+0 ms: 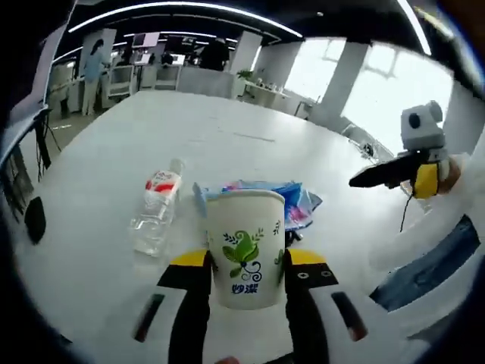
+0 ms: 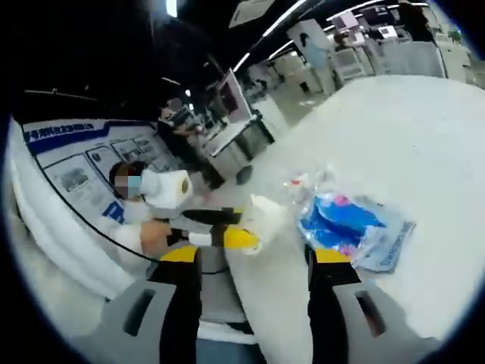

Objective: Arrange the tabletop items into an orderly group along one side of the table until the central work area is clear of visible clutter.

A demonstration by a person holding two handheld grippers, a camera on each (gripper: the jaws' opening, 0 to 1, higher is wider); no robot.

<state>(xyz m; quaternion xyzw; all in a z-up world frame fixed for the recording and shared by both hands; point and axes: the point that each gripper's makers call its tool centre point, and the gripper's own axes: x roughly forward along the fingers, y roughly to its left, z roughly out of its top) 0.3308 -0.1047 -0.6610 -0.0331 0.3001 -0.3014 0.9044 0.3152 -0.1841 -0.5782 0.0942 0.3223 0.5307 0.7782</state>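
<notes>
- Left gripper view: paper cup (image 1: 245,246), white with green leaf print, upright, sits between the two jaws of the left claw (image 1: 247,284); jaws press its sides, so claw is closed on the cup.
- Cup is at the near part of the white table (image 1: 227,129), right ahead of the left claw; cannot tell if the base touches the table or is lifted.
- Just behind the cup: a blue crinkly plastic packet (image 1: 295,199), flat, soft-looking, pink print.
- Left of the cup: a clear plastic water bottle (image 1: 158,206) lying on its side, red-and-white label, long axis running away from the camera, cap at the far end.
- Right claw (image 1: 364,180) enters from the right, black fingers, yellow pad, held above the table, well apart from the items.
- Right gripper view: right claw (image 2: 255,265) jaws spread wide, nothing between them, open.
- Same blue packet (image 2: 350,221) lies ahead and right of the right claw; likely next pick for that side.
- Cup (image 2: 267,214) in the left claw (image 2: 241,238) here, blurred.
- Table surface smooth, matte white.
</notes>
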